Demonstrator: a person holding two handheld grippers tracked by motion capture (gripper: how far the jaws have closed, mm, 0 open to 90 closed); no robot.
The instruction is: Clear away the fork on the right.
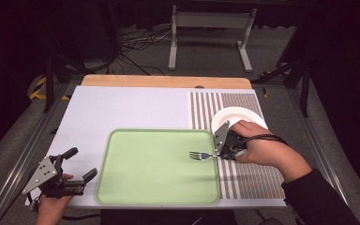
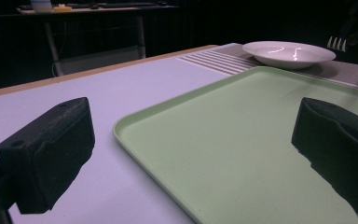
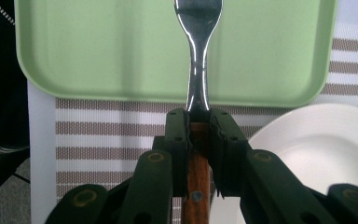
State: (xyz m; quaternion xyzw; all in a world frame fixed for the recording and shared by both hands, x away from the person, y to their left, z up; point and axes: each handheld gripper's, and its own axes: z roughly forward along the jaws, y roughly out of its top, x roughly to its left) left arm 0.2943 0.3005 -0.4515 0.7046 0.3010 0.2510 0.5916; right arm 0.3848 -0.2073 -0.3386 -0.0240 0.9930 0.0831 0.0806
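Two grippers were in my hands at the table. From the high view, my right gripper [image 1: 219,151] sat at the right edge of the green tray [image 1: 122,187], clamped on a fork [image 1: 200,154] whose tines reached out ahead of it over the tray's surface. A white plate [image 1: 243,115] lay just behind my right hand [image 1: 258,143], on the striped mat [image 1: 248,180]. My left gripper [image 1: 77,164] rested on the white board [image 1: 122,110] off the tray's left side, its jaws spread wide with nothing between them.

From the left gripper view, my two black jaws stood far apart, one over the board and the other over the tray [image 2: 242,140]. Ahead and to the right the plate [image 2: 289,53] sat beyond the tray's far rim, and the fork's tines [image 2: 338,43] showed just past it.

From the right gripper view, my jaws were closed tight on the fork [image 3: 198,51] where its metal neck met a brown wooden handle. Its head pointed straight ahead over the tray [image 3: 98,46]. The striped mat [image 3: 107,133] lay beneath the jaws, and the plate [image 3: 321,144] sat close on their right.
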